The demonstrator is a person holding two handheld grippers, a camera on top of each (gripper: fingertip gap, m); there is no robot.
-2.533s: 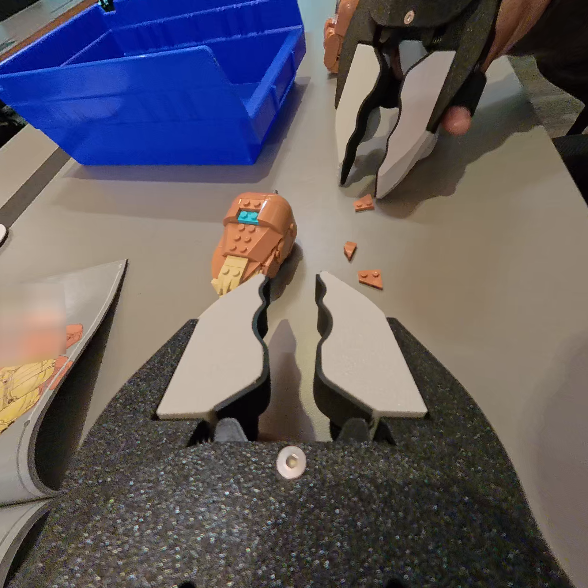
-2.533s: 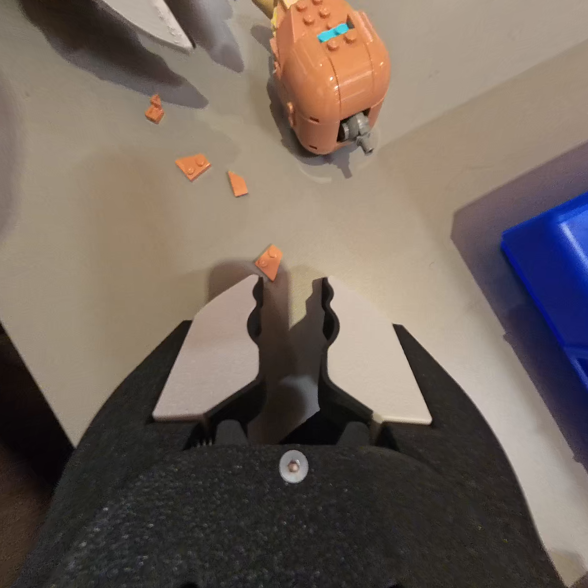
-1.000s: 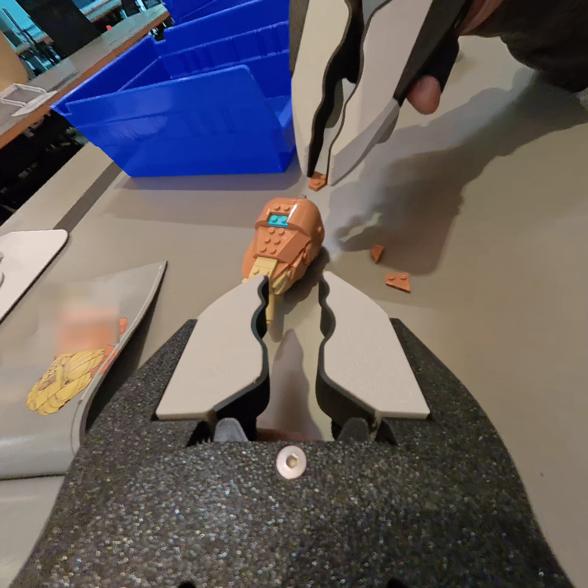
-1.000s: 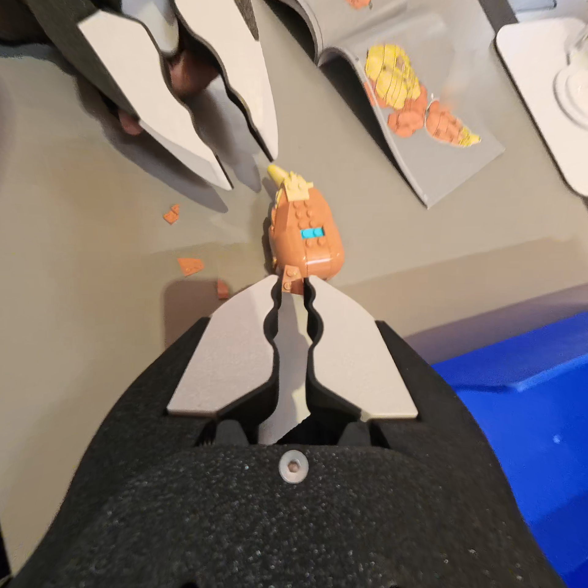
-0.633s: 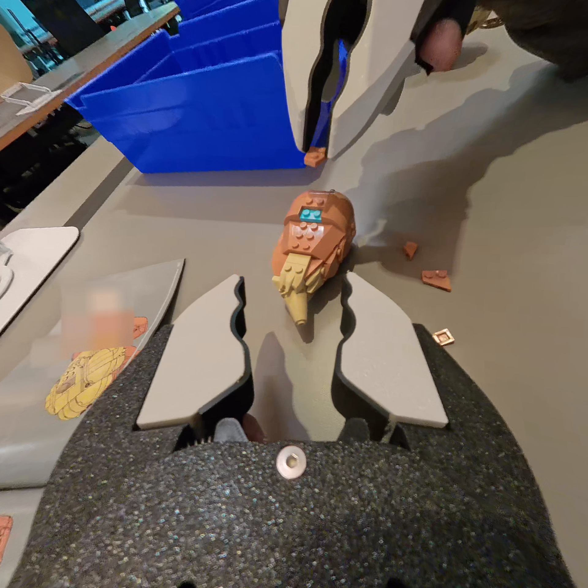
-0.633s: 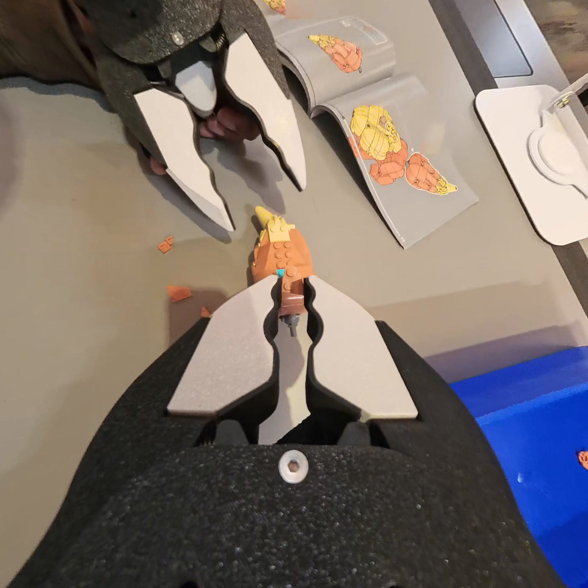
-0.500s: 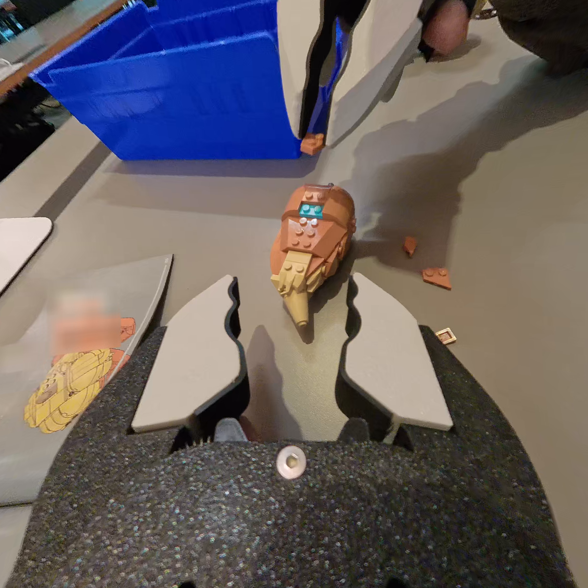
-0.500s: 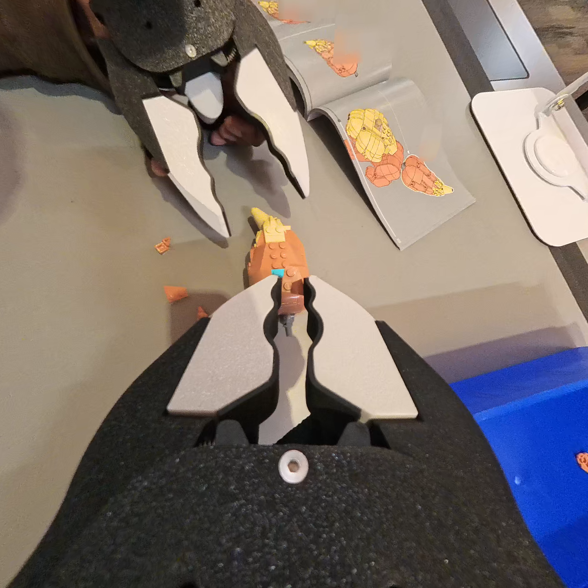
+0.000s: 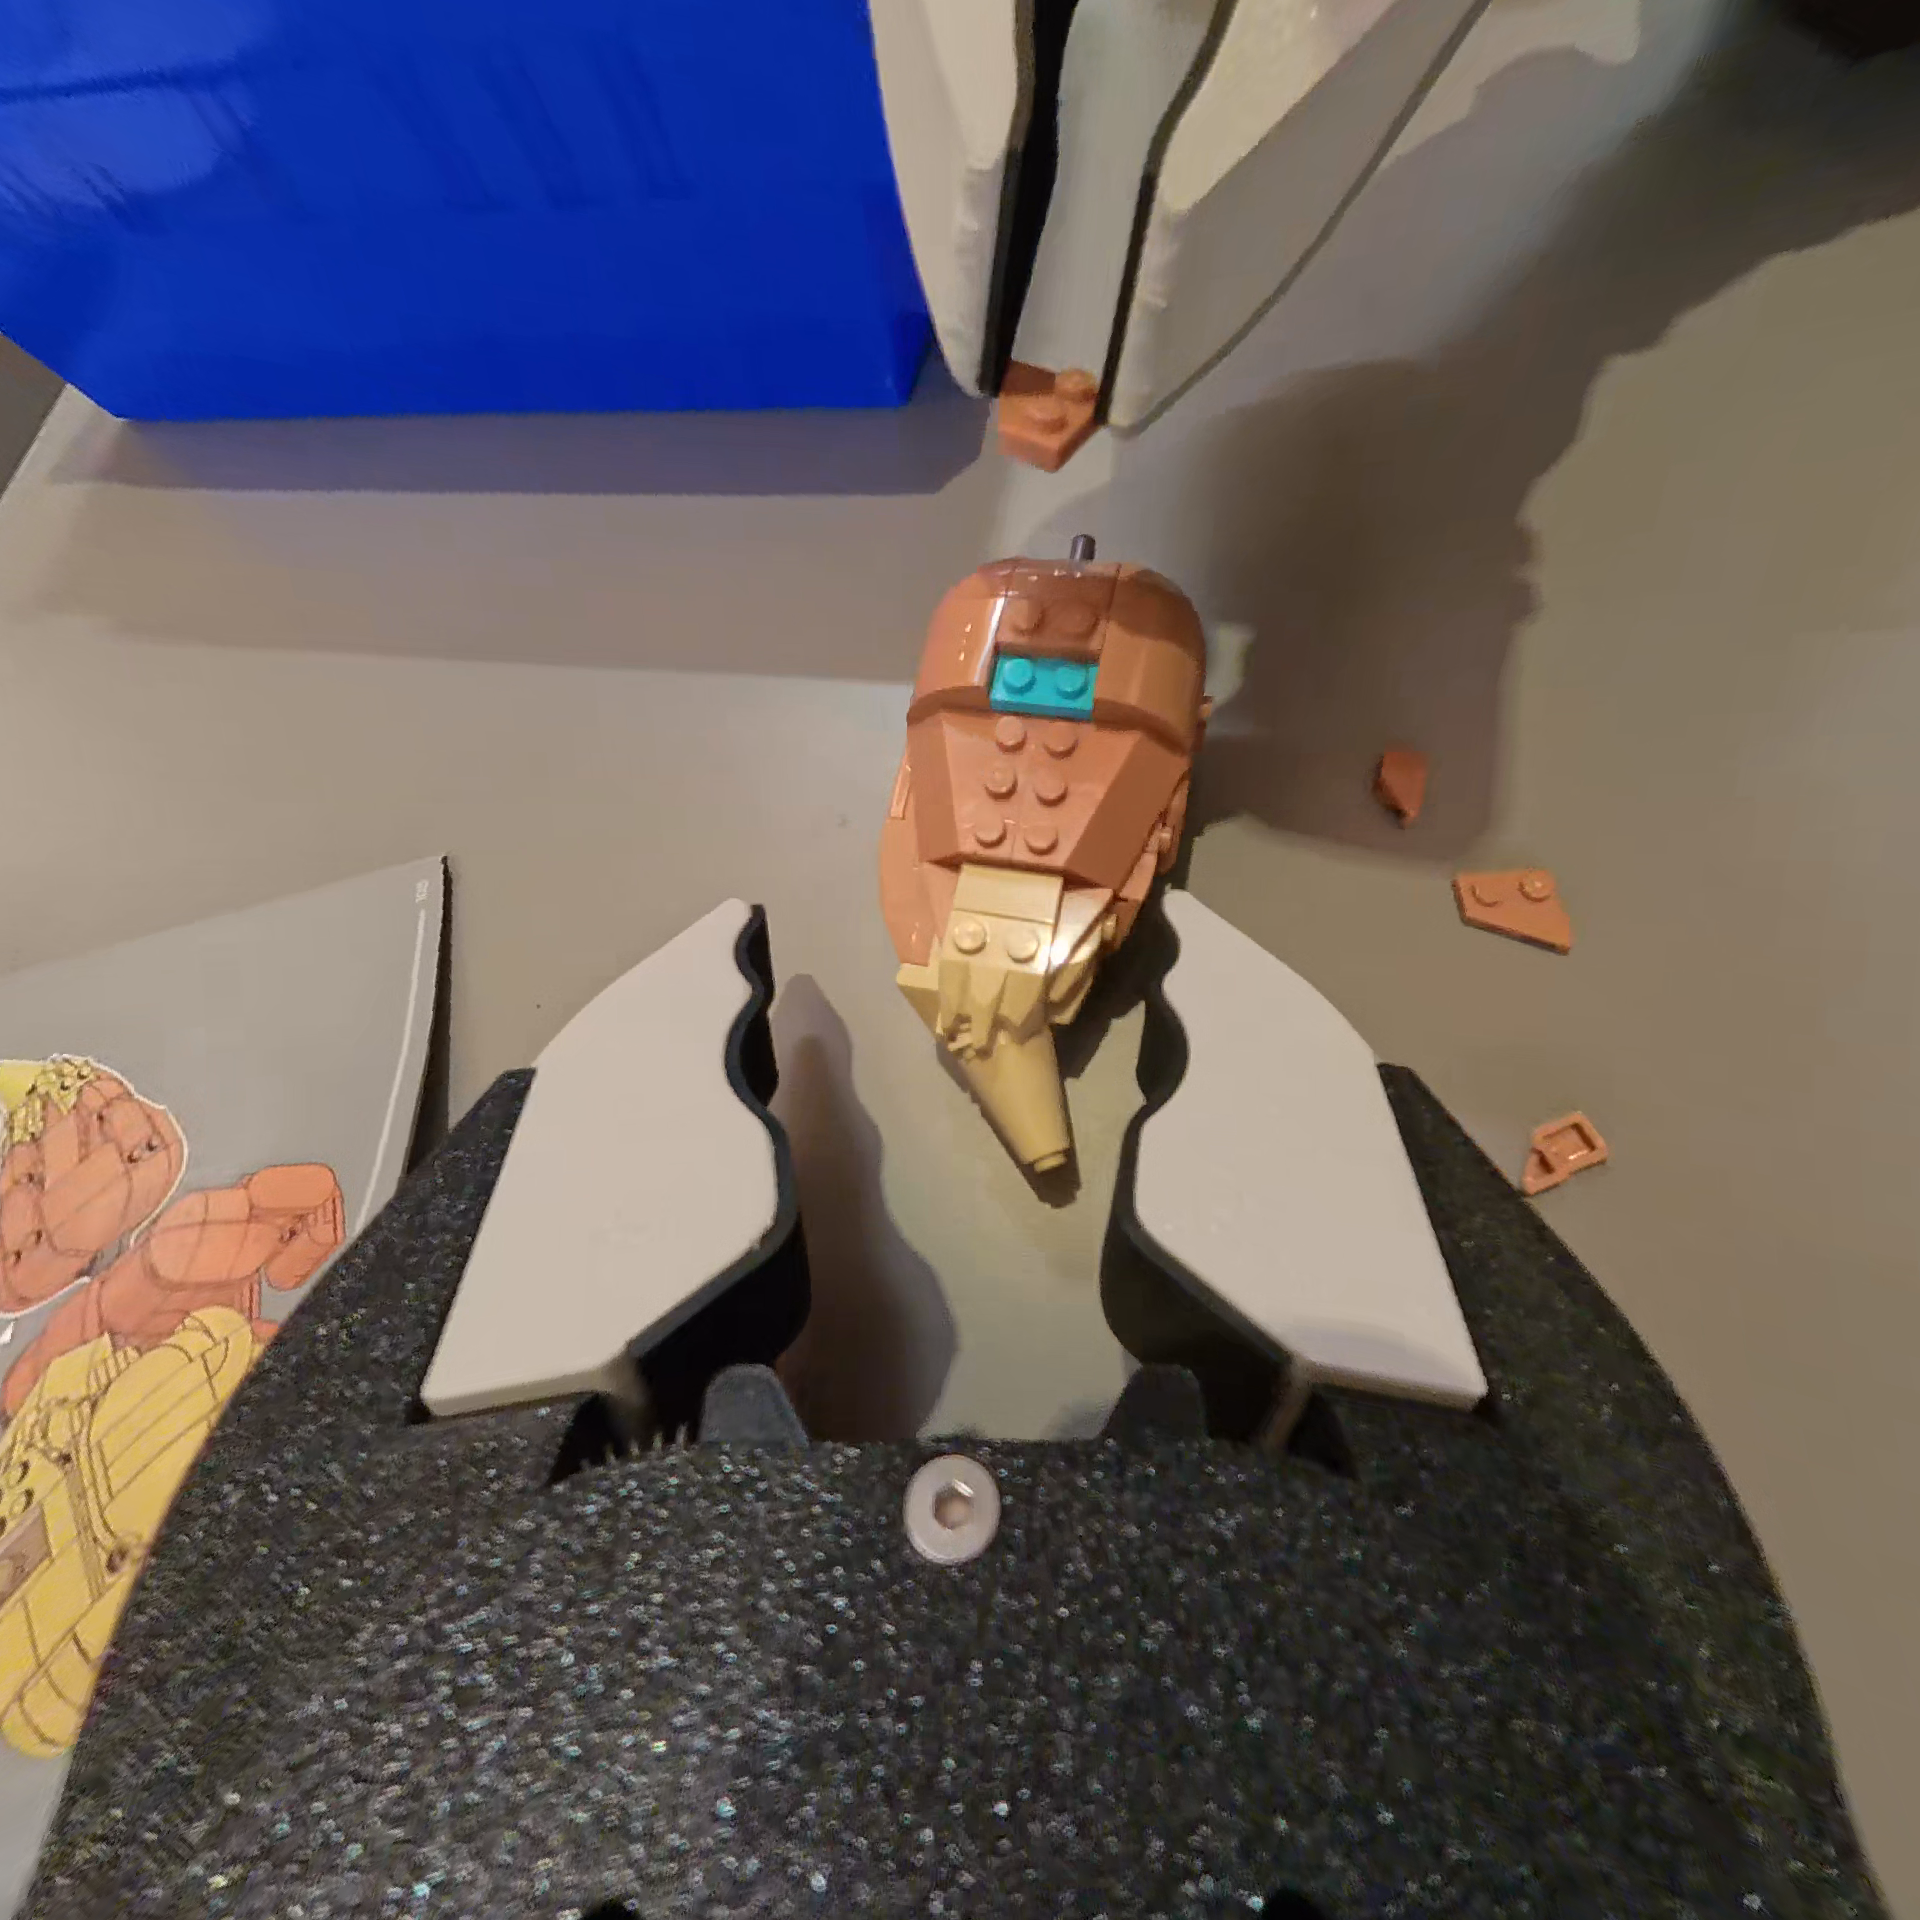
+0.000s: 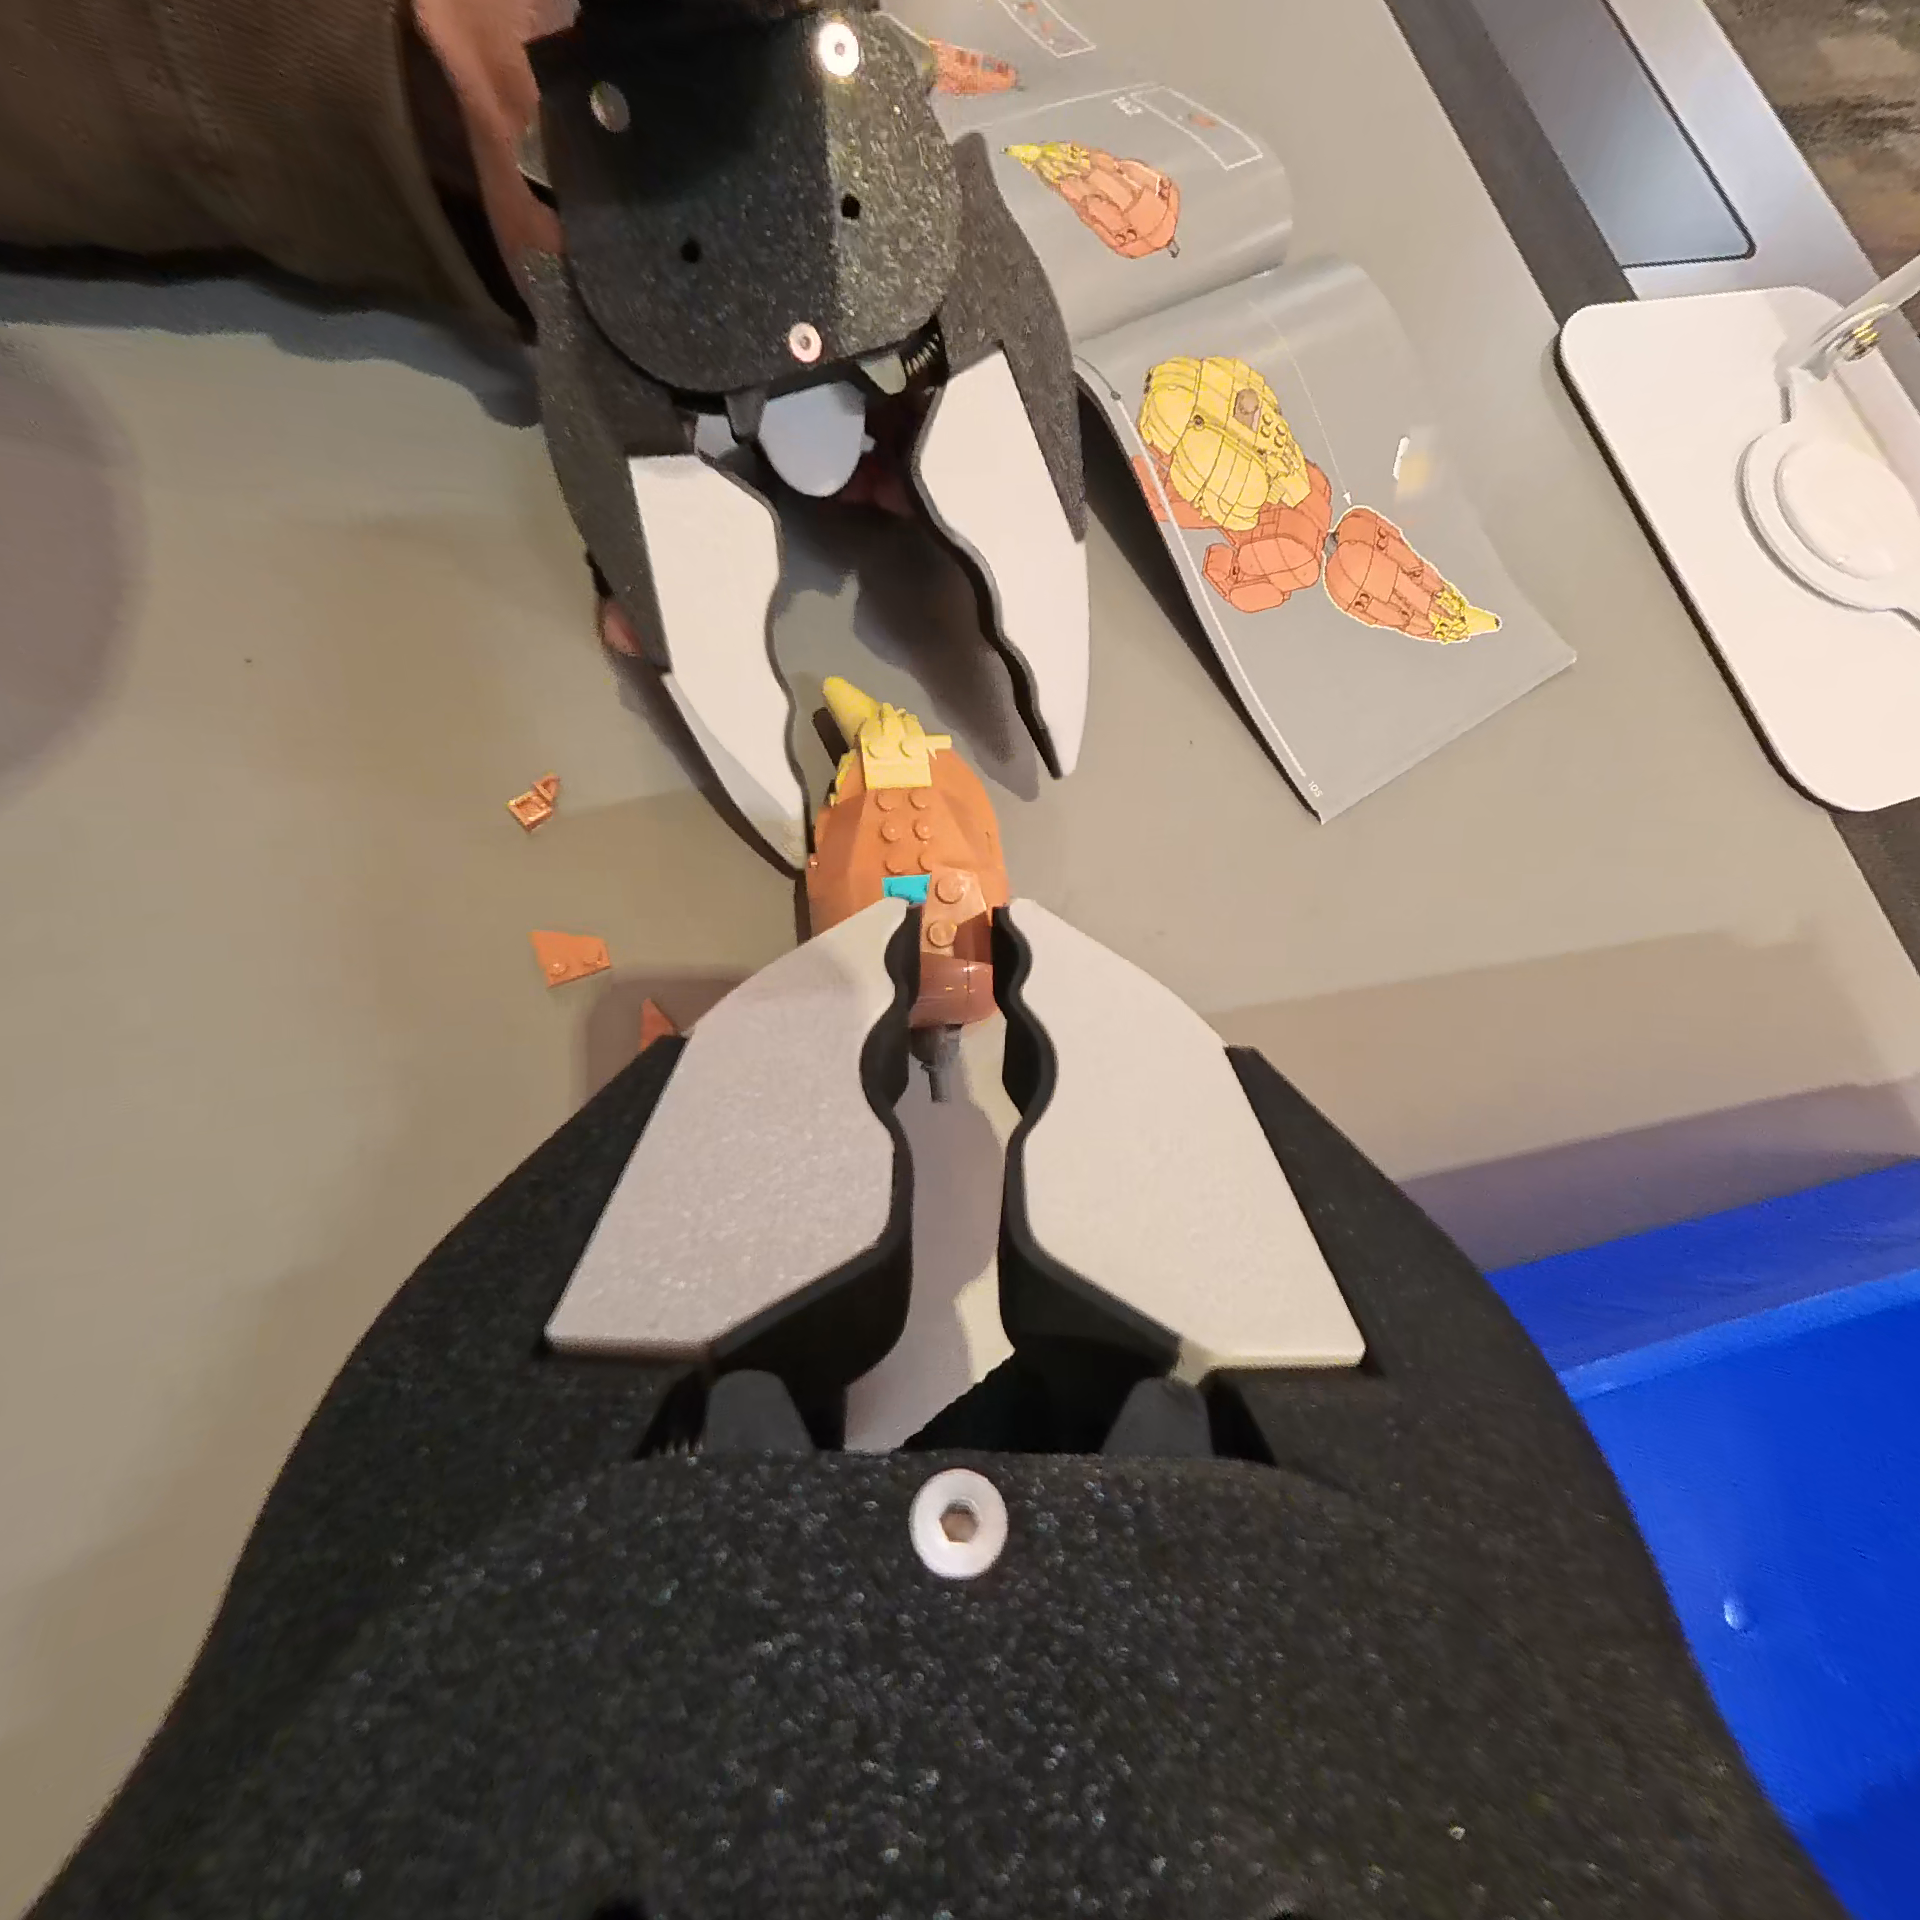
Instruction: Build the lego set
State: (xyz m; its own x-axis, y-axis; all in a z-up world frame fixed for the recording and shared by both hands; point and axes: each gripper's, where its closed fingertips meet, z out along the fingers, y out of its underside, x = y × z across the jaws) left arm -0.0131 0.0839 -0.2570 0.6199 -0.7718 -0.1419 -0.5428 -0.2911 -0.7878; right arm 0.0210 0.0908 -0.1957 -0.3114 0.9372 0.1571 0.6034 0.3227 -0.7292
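Observation:
An orange lego model (image 9: 1039, 758) with a teal plate and a tan pointed tip lies on the grey table. My left gripper (image 9: 961, 935) is open, and its fingers flank the tan tip without touching it. My right gripper (image 9: 1049, 400) is shut on a small orange wedge plate (image 9: 1044, 416) and holds it just above the model's far end. In the right wrist view the right gripper (image 10: 948, 920) pinches the plate (image 10: 948, 902) over the model (image 10: 904, 821), and the open left gripper (image 10: 925, 810) faces it.
Loose orange pieces (image 9: 1512, 909) lie to the right of the model, and they also show in the right wrist view (image 10: 569, 956). A blue bin (image 9: 468, 208) stands behind. An open instruction booklet (image 10: 1299, 520) and a white stand (image 10: 1714, 468) lie beyond. The grippers' ends are close to 7 centimetres from one another.
My left gripper opened wider and moved forward around the model's tan tip. My right gripper picked a wedge plate off the table and carried it over the model's far end.

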